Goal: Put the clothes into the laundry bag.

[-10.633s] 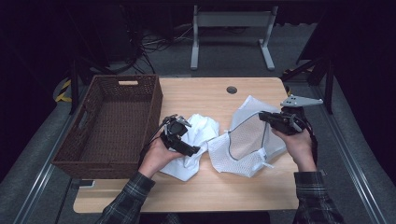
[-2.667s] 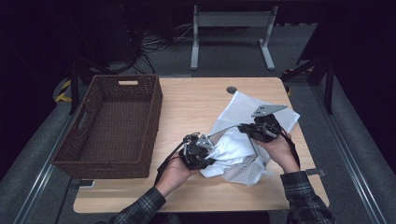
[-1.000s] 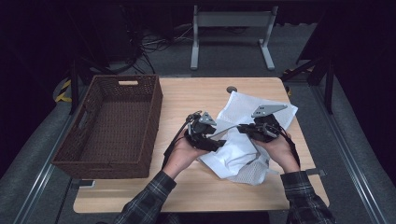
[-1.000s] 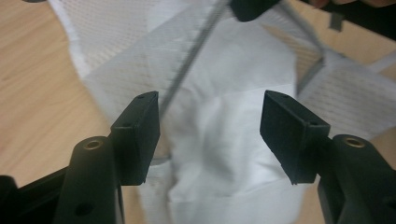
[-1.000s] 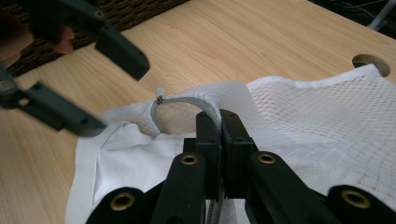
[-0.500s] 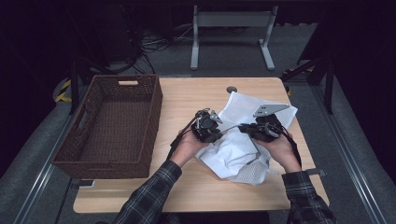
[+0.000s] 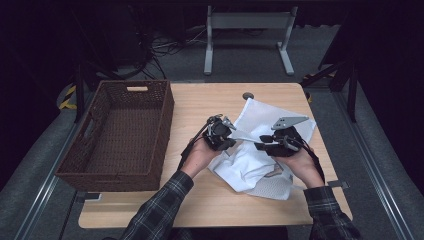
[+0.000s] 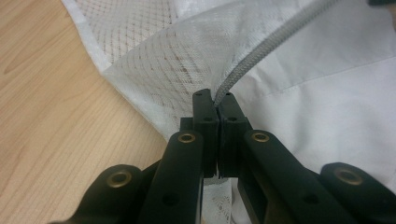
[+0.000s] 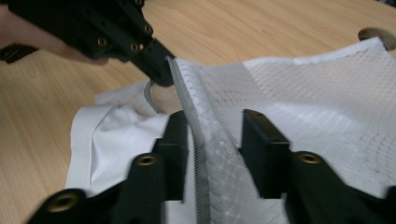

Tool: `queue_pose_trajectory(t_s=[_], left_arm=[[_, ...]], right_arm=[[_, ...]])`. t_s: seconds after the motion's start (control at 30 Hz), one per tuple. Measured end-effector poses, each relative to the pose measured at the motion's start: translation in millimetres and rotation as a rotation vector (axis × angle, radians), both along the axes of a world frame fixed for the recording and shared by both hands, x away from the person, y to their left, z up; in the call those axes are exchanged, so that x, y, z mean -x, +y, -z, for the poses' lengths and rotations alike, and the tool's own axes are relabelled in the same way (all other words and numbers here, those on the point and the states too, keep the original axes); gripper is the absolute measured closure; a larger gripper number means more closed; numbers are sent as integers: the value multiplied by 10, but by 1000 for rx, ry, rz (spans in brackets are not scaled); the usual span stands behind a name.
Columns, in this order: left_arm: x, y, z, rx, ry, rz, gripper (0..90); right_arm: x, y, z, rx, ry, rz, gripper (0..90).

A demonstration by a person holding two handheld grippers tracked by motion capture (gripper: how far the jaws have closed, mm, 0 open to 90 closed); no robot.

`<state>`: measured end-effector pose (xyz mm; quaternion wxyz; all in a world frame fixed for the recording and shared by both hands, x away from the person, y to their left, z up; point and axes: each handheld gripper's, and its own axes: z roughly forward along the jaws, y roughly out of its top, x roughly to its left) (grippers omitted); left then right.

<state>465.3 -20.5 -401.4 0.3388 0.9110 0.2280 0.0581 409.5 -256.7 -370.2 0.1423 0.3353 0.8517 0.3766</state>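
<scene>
High view: a person in a plaid shirt works at a wooden table (image 7: 150, 210), a hand-held gripper in each hand, over a white mesh bag (image 7: 260, 112) with a white garment (image 7: 240, 165) tucked into it. The bag lies on the right half of the table, its far corner near a small dark disc (image 7: 247, 96) set in the tabletop. A dark wicker basket (image 7: 165, 107) stands on the left part of the table, well apart from the bag.

The left hand-held gripper (image 7: 226, 131) sits at the bag's left edge, between basket and bag; the right hand-held gripper (image 7: 265, 145) rests over the middle of the bag, a grey three-cornered plate on top of it. The two tools face each other, close together, with a taut strip of the bag's edge running between them.

Left gripper view: the left hand-held gripper (image 8: 217, 105) has its jaws pressed tight together, pinching a grey cord (image 8: 261, 49) at the bag's rim; the cord runs up and away across the white cloth, with mesh and bare table to the left.

Right gripper view: the right hand-held gripper (image 9: 212, 135) has just been opening. Its jaws stand roughly half apart, and a raised fold of the bag's mesh edge passes upright between them, close against the left jaw and clear of the right one. Beyond it, the left tool grips the same edge at its far end.
</scene>
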Motion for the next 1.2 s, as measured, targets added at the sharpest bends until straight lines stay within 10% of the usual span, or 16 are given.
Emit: queue_pose_trajectory(t_s=[0.53, 0.77, 1.2], left_arm=[[-2, -3, -13, -1, 10, -3, 890], [41, 31, -38, -3, 20, 2, 890], [278, 198, -25, 36, 72, 39, 890]], right_arm=[[593, -438, 403, 149, 34, 100, 501], [550, -547, 419, 138, 46, 115, 832], [84, -627, 347, 75, -8, 142, 873]])
